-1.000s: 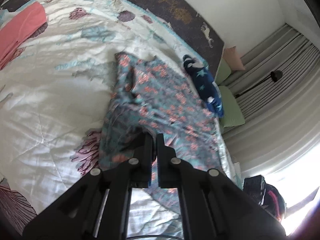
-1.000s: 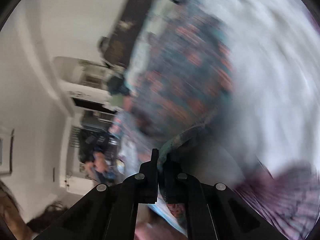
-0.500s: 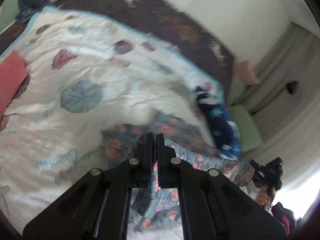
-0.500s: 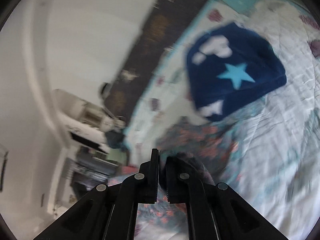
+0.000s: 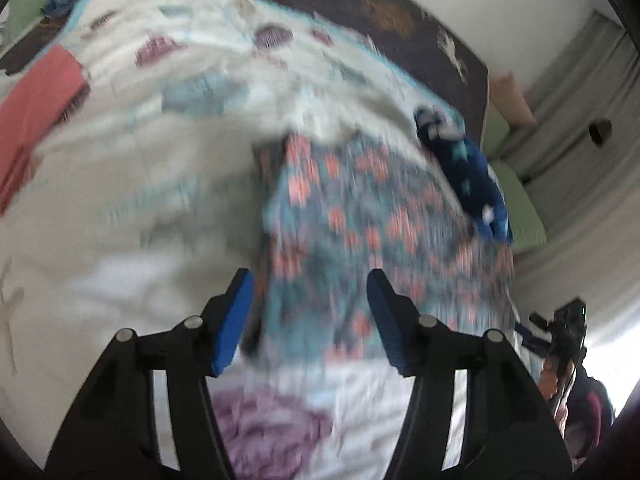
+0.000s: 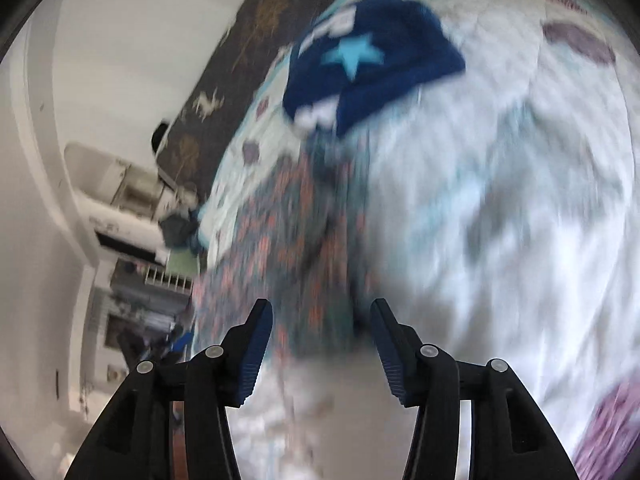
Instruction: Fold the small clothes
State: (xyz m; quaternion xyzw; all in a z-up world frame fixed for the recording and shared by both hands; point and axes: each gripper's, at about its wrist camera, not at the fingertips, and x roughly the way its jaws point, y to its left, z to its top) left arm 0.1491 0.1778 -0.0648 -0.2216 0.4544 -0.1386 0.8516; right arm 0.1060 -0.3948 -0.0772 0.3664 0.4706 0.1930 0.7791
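Inspector A: What had changed at the left gripper [image 5: 310, 300] and right gripper [image 6: 322, 328]?

Inspector B: Both had let go; their jaws were opening, pads clear of cloth. The floral garment [image 5: 360, 216] lay on the quilt [image 5: 120, 200], at twelve o'clock of each gripper.

Inspector A: Meaning?

Inspector B: That fold was judged laid. The navy star garment [image 6: 372, 60] beyond awaited folding.

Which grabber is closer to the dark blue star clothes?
Hard to tell, maybe the right gripper. The blue star garment lies straight ahead of it, past the floral garment. The left gripper sees it off to its right. Both jaws are opening, empty.
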